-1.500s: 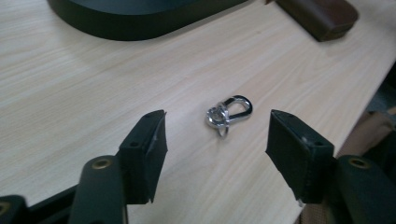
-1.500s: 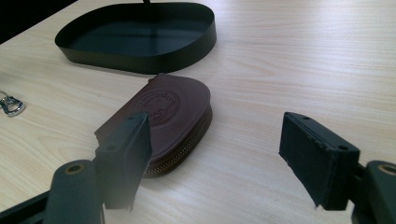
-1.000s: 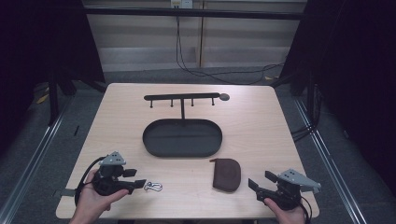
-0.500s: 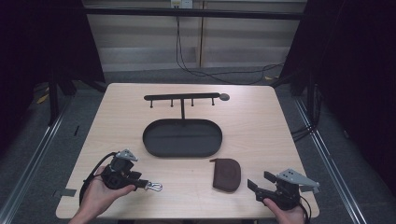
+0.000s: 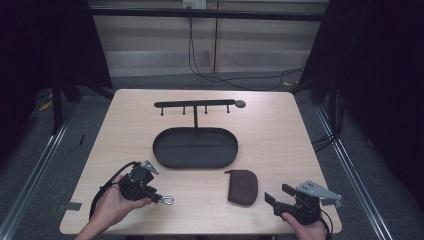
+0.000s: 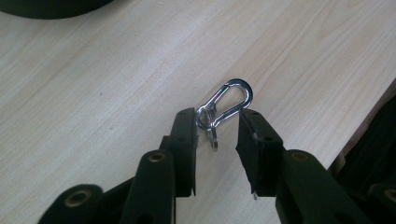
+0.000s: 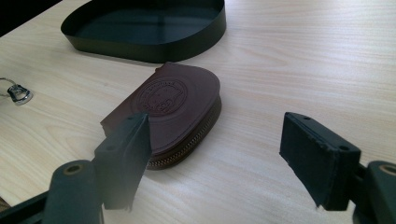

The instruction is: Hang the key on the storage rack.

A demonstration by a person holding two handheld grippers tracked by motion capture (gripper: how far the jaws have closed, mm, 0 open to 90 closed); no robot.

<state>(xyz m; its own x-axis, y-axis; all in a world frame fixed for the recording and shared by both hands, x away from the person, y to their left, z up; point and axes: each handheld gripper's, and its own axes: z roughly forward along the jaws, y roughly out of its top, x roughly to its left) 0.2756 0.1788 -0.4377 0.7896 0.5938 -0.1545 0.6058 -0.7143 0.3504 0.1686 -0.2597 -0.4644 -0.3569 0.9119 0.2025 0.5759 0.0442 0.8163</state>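
The clip [image 6: 227,103] lies on the counter [image 6: 93,93] between the left tool's [image 6: 215,133] closing jaws, pointing away; not gripped yet.

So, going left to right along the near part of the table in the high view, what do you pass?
Left gripper → carabiner → brown pouch → right gripper.

hidden: carabiner [image 5: 167,200] ring end, behind left claw [image 5: 155,196] | pad contact: unclear
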